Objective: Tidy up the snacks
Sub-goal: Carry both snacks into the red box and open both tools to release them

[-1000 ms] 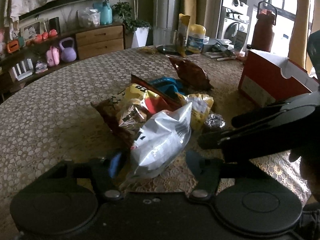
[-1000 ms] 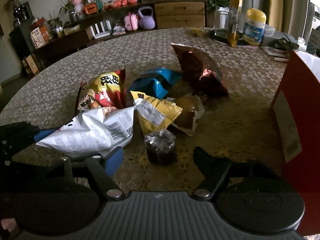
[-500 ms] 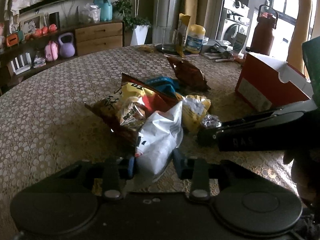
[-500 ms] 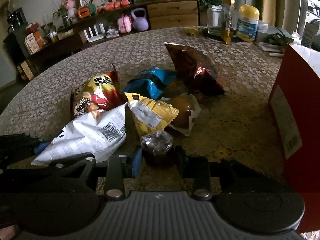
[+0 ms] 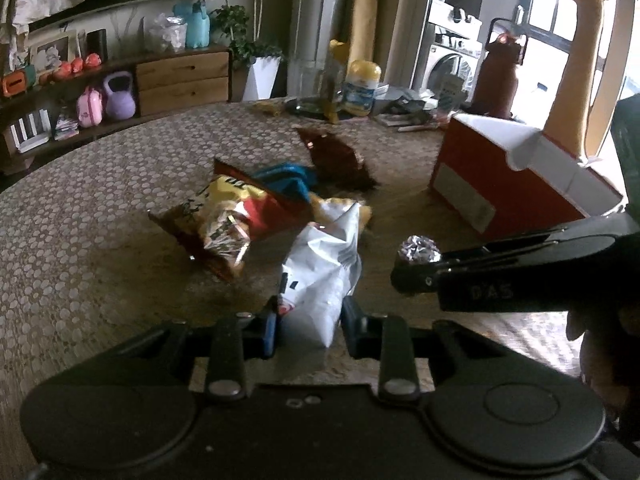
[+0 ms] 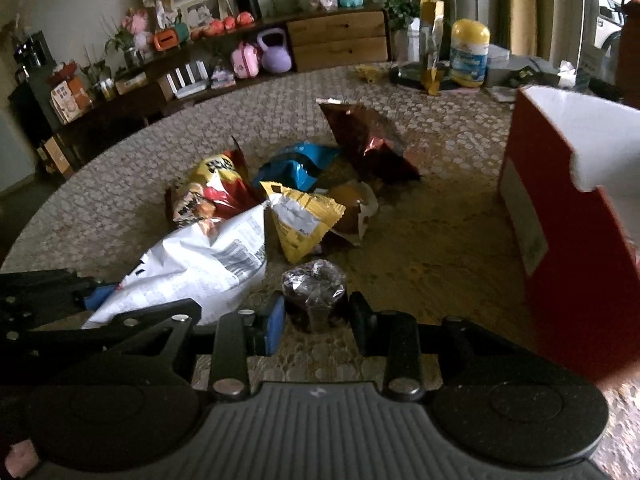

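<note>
In the left wrist view my left gripper [image 5: 308, 328] pinches the lower end of a white snack bag [image 5: 324, 268]; its jaws are still closing on it. The bag hangs tilted just above the table. My right gripper [image 6: 316, 320] is shut on a small dark cake in clear wrap [image 6: 314, 284], raised slightly off the cloth. From the left wrist view the right gripper [image 5: 416, 276] enters from the right with the cake [image 5: 420, 250] at its tip. A red box with a white inside [image 6: 568, 216] stands open at the right.
Other snacks lie mid-table: a yellow-red chip bag [image 6: 208, 192], a blue bag [image 6: 296, 164], a brown foil bag [image 6: 368, 136], a yellow packet [image 6: 304, 216] and a wrapped bun [image 6: 352, 204]. A yellow-lidded tub [image 6: 468, 52] and clutter sit at the far edge.
Both grippers went from wide open to closed, the left on the white bag, the right on the wrapped cake. Both have since risen a little with their loads.
</note>
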`<action>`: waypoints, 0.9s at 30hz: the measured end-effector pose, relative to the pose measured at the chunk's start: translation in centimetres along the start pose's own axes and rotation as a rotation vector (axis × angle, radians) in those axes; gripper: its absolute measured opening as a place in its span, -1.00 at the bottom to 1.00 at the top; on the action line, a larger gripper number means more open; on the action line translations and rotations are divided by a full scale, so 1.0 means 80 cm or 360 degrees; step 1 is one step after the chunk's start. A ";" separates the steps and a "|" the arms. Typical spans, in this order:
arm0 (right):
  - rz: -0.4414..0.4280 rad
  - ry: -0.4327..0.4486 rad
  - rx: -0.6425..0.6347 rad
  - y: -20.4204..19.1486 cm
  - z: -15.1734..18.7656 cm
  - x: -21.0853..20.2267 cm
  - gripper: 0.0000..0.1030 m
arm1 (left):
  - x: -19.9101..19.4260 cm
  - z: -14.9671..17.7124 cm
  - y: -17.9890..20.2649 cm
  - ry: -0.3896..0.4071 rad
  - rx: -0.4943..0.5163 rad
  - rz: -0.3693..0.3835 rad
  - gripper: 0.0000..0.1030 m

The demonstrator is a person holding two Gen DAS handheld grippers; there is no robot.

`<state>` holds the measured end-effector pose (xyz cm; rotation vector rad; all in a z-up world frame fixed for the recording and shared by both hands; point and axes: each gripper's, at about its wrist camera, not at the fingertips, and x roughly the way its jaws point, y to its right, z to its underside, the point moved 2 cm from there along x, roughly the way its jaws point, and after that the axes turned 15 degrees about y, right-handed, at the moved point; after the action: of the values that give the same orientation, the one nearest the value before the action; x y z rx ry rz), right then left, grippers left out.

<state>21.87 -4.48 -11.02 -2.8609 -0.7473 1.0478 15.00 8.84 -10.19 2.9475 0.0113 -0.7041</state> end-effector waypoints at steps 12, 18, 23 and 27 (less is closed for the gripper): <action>0.0030 0.0083 0.0004 0.008 -0.018 -0.088 -0.34 | -0.049 -0.033 0.056 0.0070 0.0016 0.0122 -0.45; 0.0076 0.0129 -0.0011 0.017 -0.025 -0.127 -0.34 | -0.068 -0.052 0.084 0.0127 0.0042 0.0166 -0.45; 0.0105 0.0181 -0.0021 0.027 -0.032 -0.155 -0.34 | -0.077 -0.065 0.108 0.0146 0.0055 0.0201 -0.45; 0.0128 0.0217 -0.0030 0.038 -0.039 -0.174 -0.34 | -0.081 -0.077 0.127 0.0170 0.0075 0.0241 -0.45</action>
<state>15.82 -12.76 -0.65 -2.9638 -0.6421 0.8461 12.32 -0.48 -0.73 2.9867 -0.2195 -0.5333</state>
